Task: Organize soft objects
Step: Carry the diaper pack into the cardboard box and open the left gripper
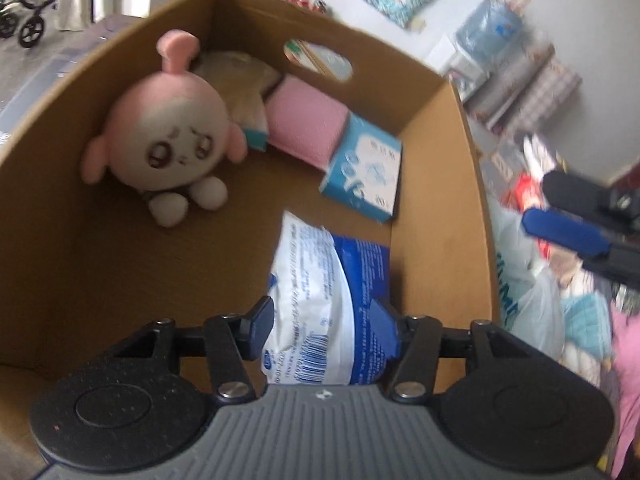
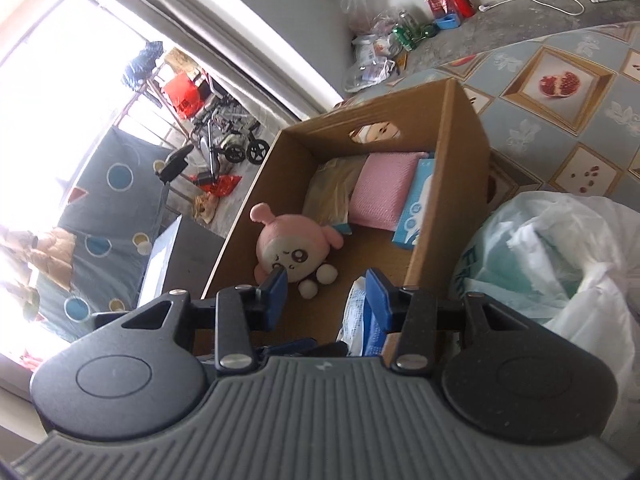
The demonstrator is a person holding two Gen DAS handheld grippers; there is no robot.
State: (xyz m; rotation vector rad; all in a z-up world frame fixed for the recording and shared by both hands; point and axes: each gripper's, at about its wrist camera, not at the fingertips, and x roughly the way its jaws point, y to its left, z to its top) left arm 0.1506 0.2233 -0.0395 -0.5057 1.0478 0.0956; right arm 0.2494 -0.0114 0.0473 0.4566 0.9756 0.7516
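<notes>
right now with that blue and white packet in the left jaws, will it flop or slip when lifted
The packet looks soft: its plastic wrap is wrinkled and it bulges between the left gripper jaws, so it will probably sag rather than stay stiff. The glossy film could slip. It seems light for its size, likely tissues or wipes, though I cannot read the label.

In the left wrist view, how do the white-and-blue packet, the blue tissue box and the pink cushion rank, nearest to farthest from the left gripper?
1. White-and-blue packet: between the left gripper fingers.
2. Blue tissue box: mid-box, by the right wall.
3. Pink cushion: against the far wall.
</notes>
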